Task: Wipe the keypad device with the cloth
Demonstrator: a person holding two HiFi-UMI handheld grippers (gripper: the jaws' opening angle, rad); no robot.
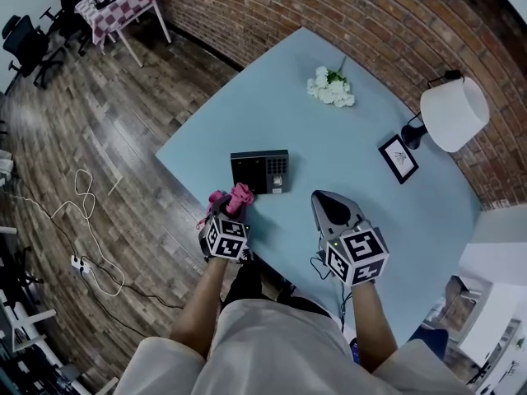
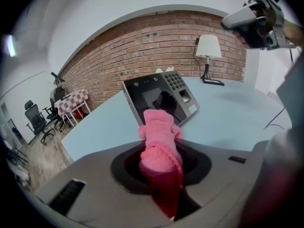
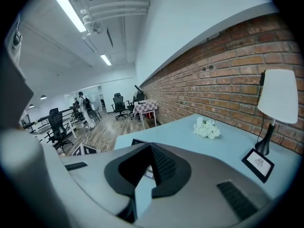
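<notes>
The left gripper was clamped on the pink cloth, just beside the keypad device at its 7 o'clock. The right gripper, jaws together and empty, hung at its 4 o'clock. With nothing bracing the device, a firm wipe would likely have shoved it across the table.

An open-plan office, shown by swivel office chairs on wood flooring, ceiling strip lights and an exposed brick wall.

L gripper clamped on cloth; R gripper closed, empty.
</notes>
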